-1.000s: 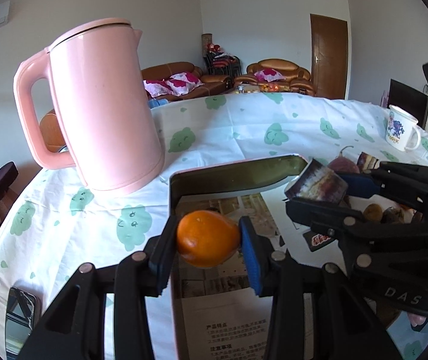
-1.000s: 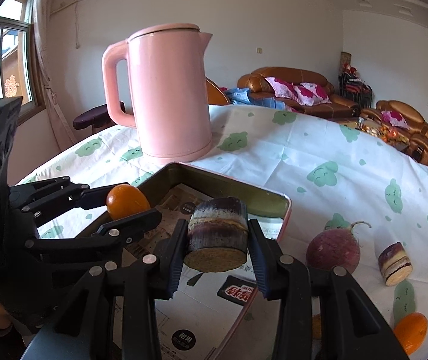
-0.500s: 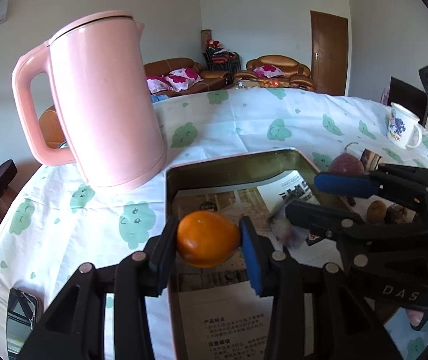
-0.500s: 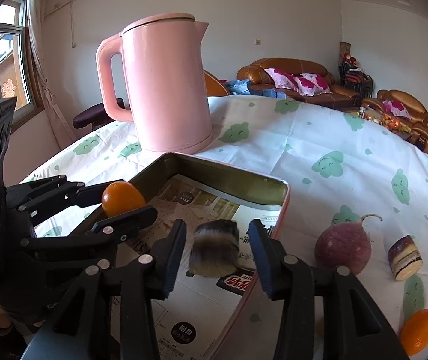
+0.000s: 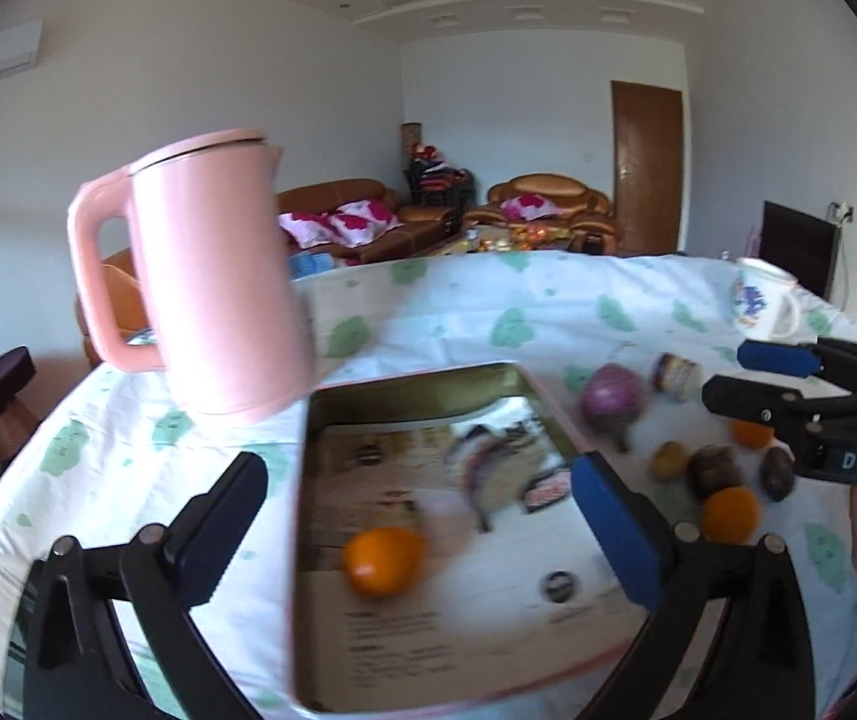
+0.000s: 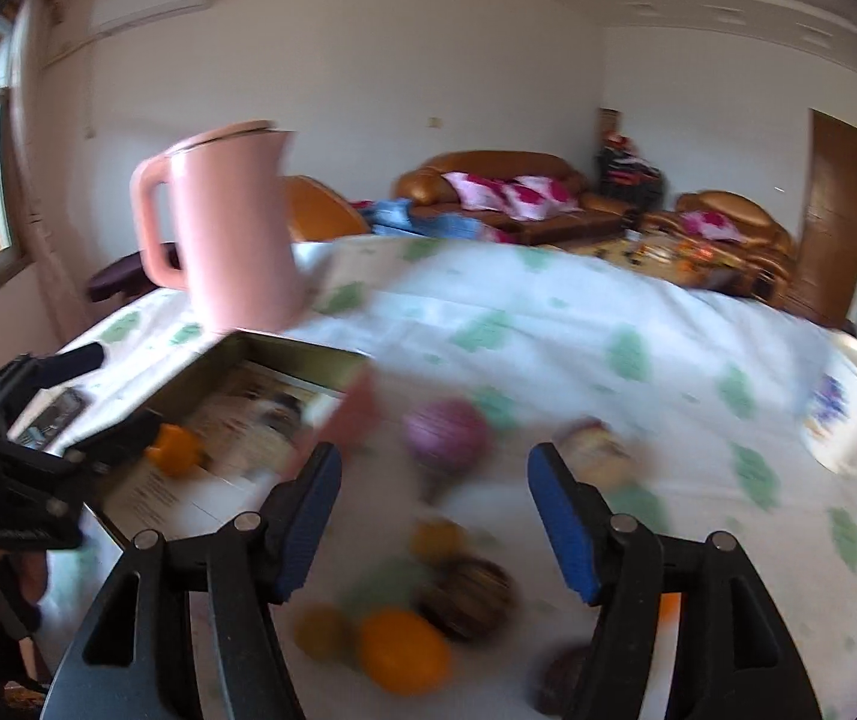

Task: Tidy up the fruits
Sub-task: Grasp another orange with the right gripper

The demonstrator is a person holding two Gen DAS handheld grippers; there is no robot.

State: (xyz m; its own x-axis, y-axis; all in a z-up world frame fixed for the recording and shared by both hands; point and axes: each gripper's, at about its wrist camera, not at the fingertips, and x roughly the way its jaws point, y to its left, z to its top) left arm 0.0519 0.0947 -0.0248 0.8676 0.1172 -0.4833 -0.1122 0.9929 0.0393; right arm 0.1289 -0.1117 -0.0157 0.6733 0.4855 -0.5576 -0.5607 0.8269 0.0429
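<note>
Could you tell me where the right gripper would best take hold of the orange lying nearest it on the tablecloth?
Probably across the orange's widest middle, coming from above with the right gripper open. It is round with no handle, and a brown fruit crowds one side, so one finger must slip between them.

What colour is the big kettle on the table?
Pink. The kettle shows best in the left wrist view.

Pink kettle point(image 5: 212, 276), mug point(image 5: 767, 306), sofas point(image 6: 512, 192)
</note>
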